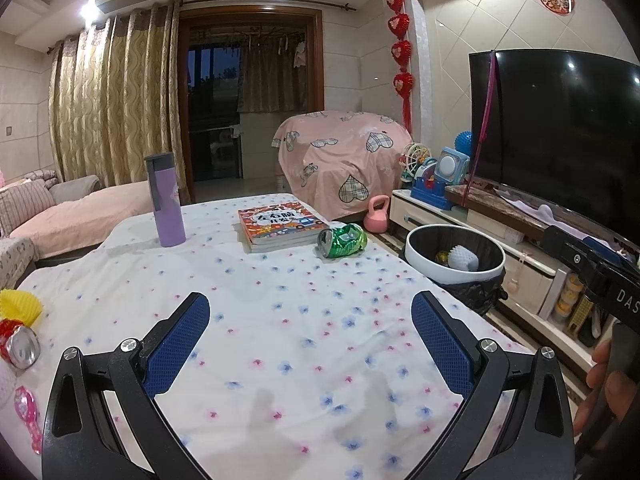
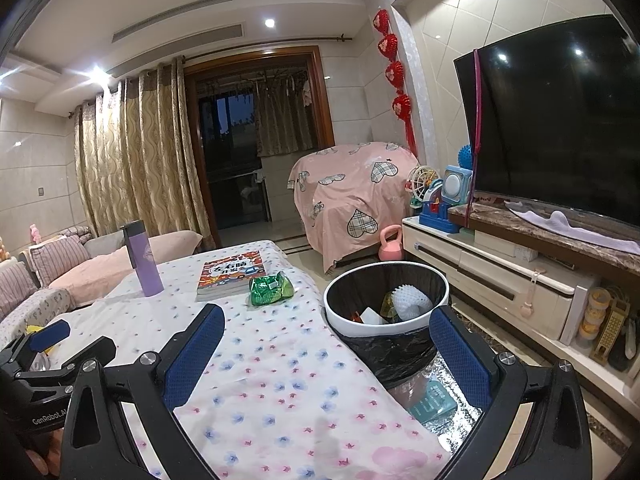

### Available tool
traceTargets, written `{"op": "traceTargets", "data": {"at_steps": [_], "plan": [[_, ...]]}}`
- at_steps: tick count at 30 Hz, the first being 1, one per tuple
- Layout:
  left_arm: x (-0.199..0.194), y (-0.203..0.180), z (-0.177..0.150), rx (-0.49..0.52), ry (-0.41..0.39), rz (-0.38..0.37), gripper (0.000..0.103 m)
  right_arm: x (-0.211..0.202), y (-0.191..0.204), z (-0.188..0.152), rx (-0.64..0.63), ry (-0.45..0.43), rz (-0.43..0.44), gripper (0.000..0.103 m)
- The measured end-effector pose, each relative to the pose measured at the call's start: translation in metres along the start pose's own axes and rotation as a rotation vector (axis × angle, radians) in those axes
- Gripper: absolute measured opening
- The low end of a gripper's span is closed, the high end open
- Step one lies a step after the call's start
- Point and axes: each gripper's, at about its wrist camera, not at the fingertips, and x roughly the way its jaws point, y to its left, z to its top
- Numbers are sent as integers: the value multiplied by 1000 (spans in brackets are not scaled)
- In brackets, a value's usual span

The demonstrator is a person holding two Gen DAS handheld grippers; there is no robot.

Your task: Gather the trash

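A crushed green can (image 1: 342, 241) lies on the floral tablecloth (image 1: 280, 320) beside a book; it also shows in the right wrist view (image 2: 271, 288). A white-rimmed bin (image 1: 455, 256) with a black liner stands right of the table and holds a white spiky item and other trash (image 2: 412, 300). A red can (image 1: 18, 344) and a yellow paper cup (image 1: 20, 306) lie at the table's left edge. My left gripper (image 1: 310, 320) is open and empty above the table. My right gripper (image 2: 326, 334) is open and empty, near the bin (image 2: 340, 316).
A purple bottle (image 1: 166, 200) and a stack of books (image 1: 280, 226) stand on the far part of the table. A TV (image 1: 560, 128) on a low cabinet (image 2: 500, 276) runs along the right. A pink kettlebell (image 1: 378, 214) sits on the floor. A sofa (image 1: 48, 208) is at left.
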Motion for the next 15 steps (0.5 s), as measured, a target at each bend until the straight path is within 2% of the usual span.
{"op": "traceTargets", "data": {"at_steps": [15], "plan": [[4, 0, 0, -13, 7, -14, 103, 3, 1, -2, 10, 13, 8, 103]]}}
